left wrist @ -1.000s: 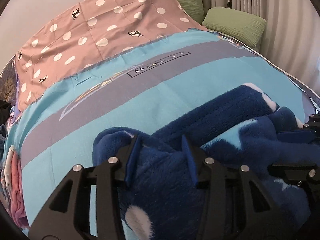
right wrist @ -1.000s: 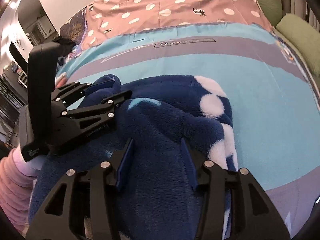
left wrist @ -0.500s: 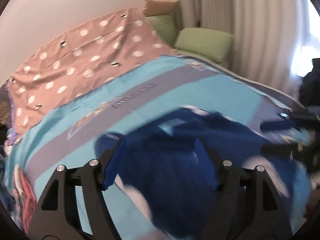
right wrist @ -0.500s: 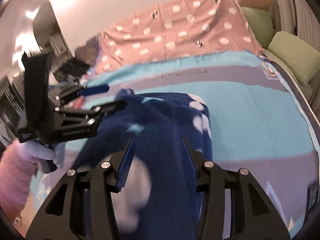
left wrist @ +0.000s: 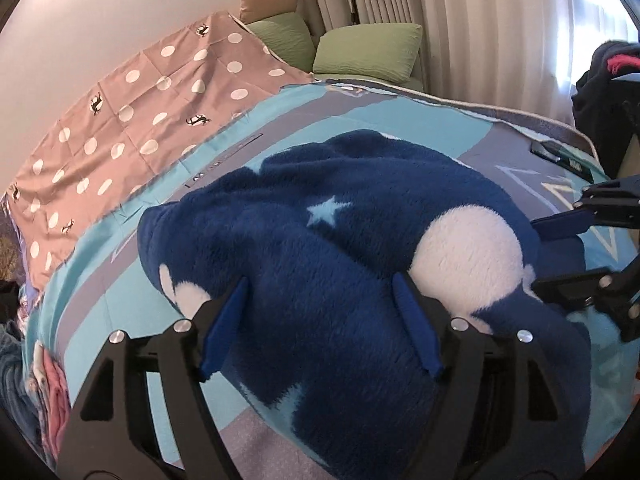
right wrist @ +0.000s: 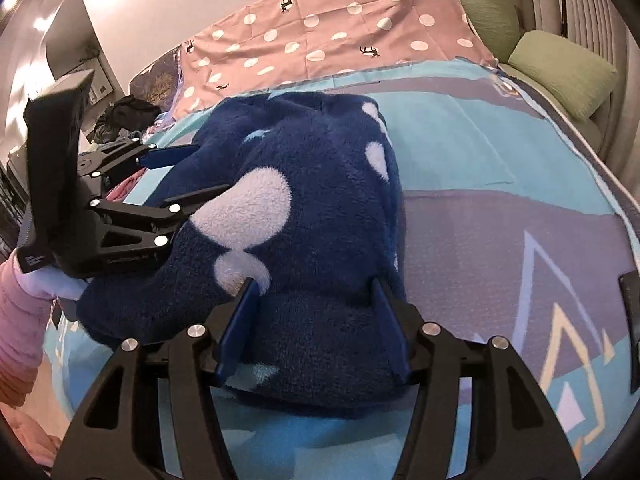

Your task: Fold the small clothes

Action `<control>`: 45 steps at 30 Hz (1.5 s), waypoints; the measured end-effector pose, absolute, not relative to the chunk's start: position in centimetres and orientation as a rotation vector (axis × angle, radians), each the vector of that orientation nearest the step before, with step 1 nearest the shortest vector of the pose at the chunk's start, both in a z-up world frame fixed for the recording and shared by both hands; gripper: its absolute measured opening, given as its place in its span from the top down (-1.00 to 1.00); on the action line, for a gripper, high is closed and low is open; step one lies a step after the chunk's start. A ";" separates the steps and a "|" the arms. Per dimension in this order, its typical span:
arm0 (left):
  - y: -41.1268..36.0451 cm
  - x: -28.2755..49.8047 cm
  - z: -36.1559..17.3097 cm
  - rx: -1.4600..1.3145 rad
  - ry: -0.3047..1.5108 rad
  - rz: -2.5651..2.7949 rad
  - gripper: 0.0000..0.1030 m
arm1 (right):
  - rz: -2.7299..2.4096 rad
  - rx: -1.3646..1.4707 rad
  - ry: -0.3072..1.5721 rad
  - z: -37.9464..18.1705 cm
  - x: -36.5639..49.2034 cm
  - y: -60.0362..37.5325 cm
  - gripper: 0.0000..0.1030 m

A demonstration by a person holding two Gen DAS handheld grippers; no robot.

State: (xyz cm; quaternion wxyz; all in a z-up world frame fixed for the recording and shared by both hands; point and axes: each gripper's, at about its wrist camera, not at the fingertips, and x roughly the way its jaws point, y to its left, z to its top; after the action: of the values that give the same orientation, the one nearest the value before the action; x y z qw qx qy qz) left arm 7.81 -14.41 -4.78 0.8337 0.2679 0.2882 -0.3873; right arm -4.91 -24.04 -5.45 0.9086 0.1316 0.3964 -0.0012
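Observation:
A navy fleece garment [left wrist: 340,208] with white dots and pale stars lies bunched in a thick mound on the blue and grey bed cover [left wrist: 400,120]. My left gripper [left wrist: 320,292] hovers over its near edge. Its jaws are opening, with the fleece under and between them and the pads not pressing on it. In the right wrist view the left gripper [right wrist: 212,168] sits at the mound's left side. My right gripper [right wrist: 315,292] straddles the near end of the fleece [right wrist: 320,200], jaws opening and fabric bulging between them. It shows again as the right gripper [left wrist: 556,256] at the garment's right end.
A pink polka-dot cloth [left wrist: 160,112] covers the far part of the bed, with green pillows [left wrist: 368,52] and curtains behind. Dark clothes [left wrist: 600,80] hang at the right. A flat dark object [right wrist: 630,332] lies near the bed's edge. A pink sleeve [right wrist: 20,320] holds the left gripper.
Both grippers have drawn back from the fleece and their jaws have widened. The garment now lies as a folded mound farther from the cameras.

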 end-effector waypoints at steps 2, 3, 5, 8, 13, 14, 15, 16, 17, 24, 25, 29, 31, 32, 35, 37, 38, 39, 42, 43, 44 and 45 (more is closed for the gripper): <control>-13.6 7.7 -4.1 0.533 0.619 -0.806 -0.42 | -0.027 0.290 0.773 -3.8 -6.1 -24.2 -0.12; -13.2 7.6 -3.7 0.516 0.622 -0.804 -0.41 | -0.013 0.305 0.744 -3.0 -6.9 -24.3 -0.12; -11.9 7.1 -2.0 0.458 0.619 -0.824 -0.41 | 0.028 0.311 0.703 -1.8 -8.2 -23.9 -0.12; -10.8 5.6 -0.3 0.411 0.568 -0.895 -0.47 | 0.027 0.217 0.746 -2.2 -8.1 -22.5 -0.15; -13.2 4.1 -5.5 0.569 0.579 -0.897 -0.74 | -0.029 0.233 0.896 -7.3 -5.9 -22.4 -0.34; -13.1 4.3 -5.7 0.543 0.583 -0.901 -0.75 | -0.032 0.234 0.902 -7.1 -5.8 -22.3 -0.39; -13.1 4.7 -5.6 0.521 0.610 -0.904 -0.75 | -0.033 0.239 0.904 -6.9 -5.8 -22.3 -0.44; -13.2 5.0 -5.3 0.521 0.629 -0.904 -0.75 | -0.035 0.247 0.909 -7.0 -5.6 -22.4 -0.49; -13.3 5.0 -5.2 0.534 0.632 -0.904 -0.76 | -0.051 0.255 0.923 -7.1 -5.4 -22.5 -0.60; -13.1 5.3 -5.3 0.516 0.634 -0.906 -0.76 | -0.060 0.500 0.914 -8.9 -5.4 -25.1 -0.90; -13.1 5.1 -5.4 0.517 0.632 -0.905 -0.76 | -0.064 0.456 0.894 -8.4 -5.7 -24.6 -0.84; -13.1 5.0 -5.4 0.511 0.631 -0.909 -0.77 | -0.184 0.211 0.679 -4.2 -8.2 -22.8 -0.74; -13.0 4.9 -5.5 0.498 0.628 -0.911 -0.77 | -0.201 0.235 0.567 -2.7 -9.6 -23.0 -0.74; -13.0 4.8 -5.5 0.494 0.626 -0.911 -0.77 | -0.189 0.274 0.520 -2.0 -10.2 -23.3 -0.74; -13.0 4.7 -5.5 0.488 0.624 -0.906 -0.77 | -0.052 0.326 0.550 -1.3 -9.0 -23.5 -0.19; -13.0 4.8 -5.5 0.489 0.624 -0.905 -0.77 | -0.034 0.365 0.648 -2.4 -7.2 -23.2 0.33; -13.0 4.8 -5.5 0.489 0.624 -0.906 -0.77 | -0.027 0.392 0.697 -3.5 -6.4 -23.2 0.51; -13.0 4.8 -5.5 0.488 0.624 -0.906 -0.77 | -0.020 0.432 0.783 -5.7 -5.1 -23.6 0.69; -13.0 4.8 -5.5 0.503 0.613 -0.899 -0.77 | 0.030 0.435 0.779 -8.9 -4.4 -24.3 0.80; -13.0 4.7 -5.5 0.498 0.615 -0.893 -0.77 | 0.036 0.467 0.786 -8.9 -4.5 -24.5 0.80; -13.1 4.7 -5.5 0.502 0.613 -0.889 -0.78 | 0.039 0.504 0.798 -8.9 -4.3 -24.8 0.80; -13.2 4.8 -5.5 0.508 0.611 -0.887 -0.78 | 0.041 0.511 0.802 -8.8 -4.4 -25.0 0.80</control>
State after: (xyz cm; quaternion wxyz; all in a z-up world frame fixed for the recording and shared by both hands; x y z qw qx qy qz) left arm 4.79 -13.16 -5.46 0.8278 0.2393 0.2878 -0.4179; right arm -4.42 -25.02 -8.78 0.8889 0.2462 0.3860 0.0196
